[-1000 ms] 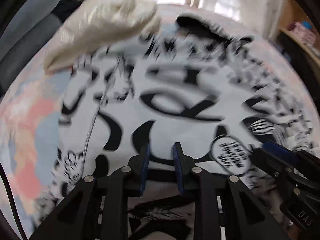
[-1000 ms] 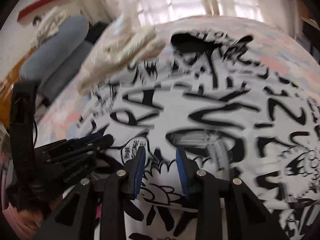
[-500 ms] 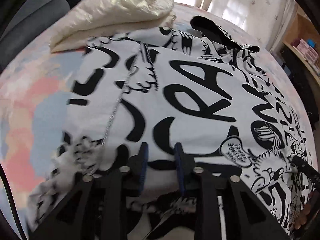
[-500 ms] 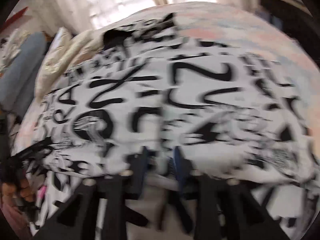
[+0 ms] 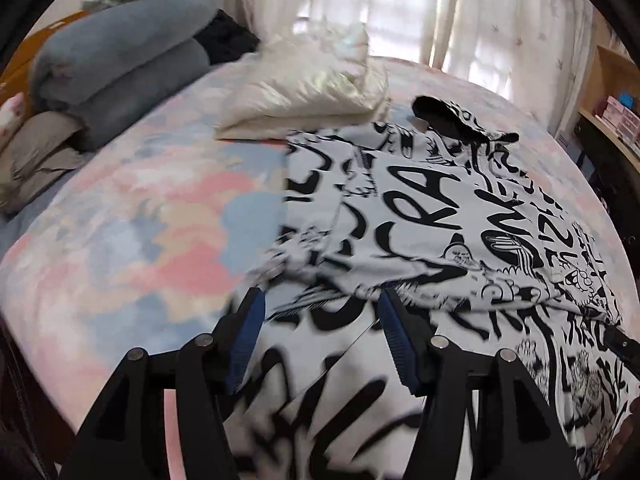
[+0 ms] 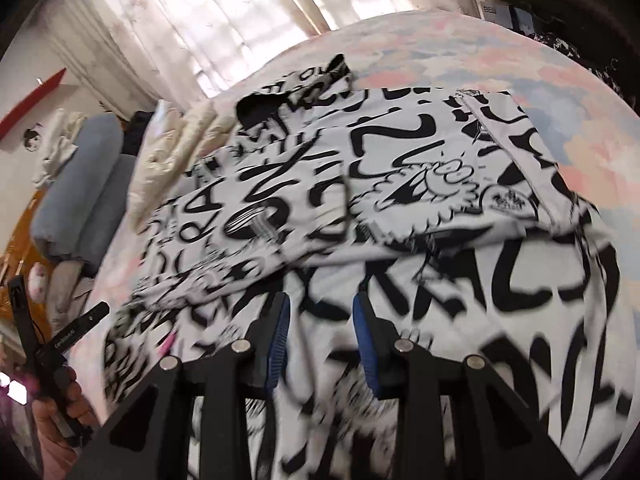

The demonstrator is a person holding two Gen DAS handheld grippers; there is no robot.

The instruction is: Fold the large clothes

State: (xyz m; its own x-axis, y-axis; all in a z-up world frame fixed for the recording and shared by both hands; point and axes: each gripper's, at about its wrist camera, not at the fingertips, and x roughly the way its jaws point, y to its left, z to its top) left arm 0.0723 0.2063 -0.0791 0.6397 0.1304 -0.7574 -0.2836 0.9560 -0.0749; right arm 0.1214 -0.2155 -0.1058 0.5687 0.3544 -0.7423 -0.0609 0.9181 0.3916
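Graffiti-print shirt (image 5: 432,208) half-folded on bed (image 5: 132,216); both jaws spread, gripping nothing; loose near hem may slump, spoiling fold.

One shirt (image 5: 432,216) — two grippers

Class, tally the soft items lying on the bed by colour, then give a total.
Black-and-white printed garment: 1
Cream folded garment: 1
Grey-blue rolled bedding: 1
Black cloth: 1
Beige pillow: 1
Total: 5
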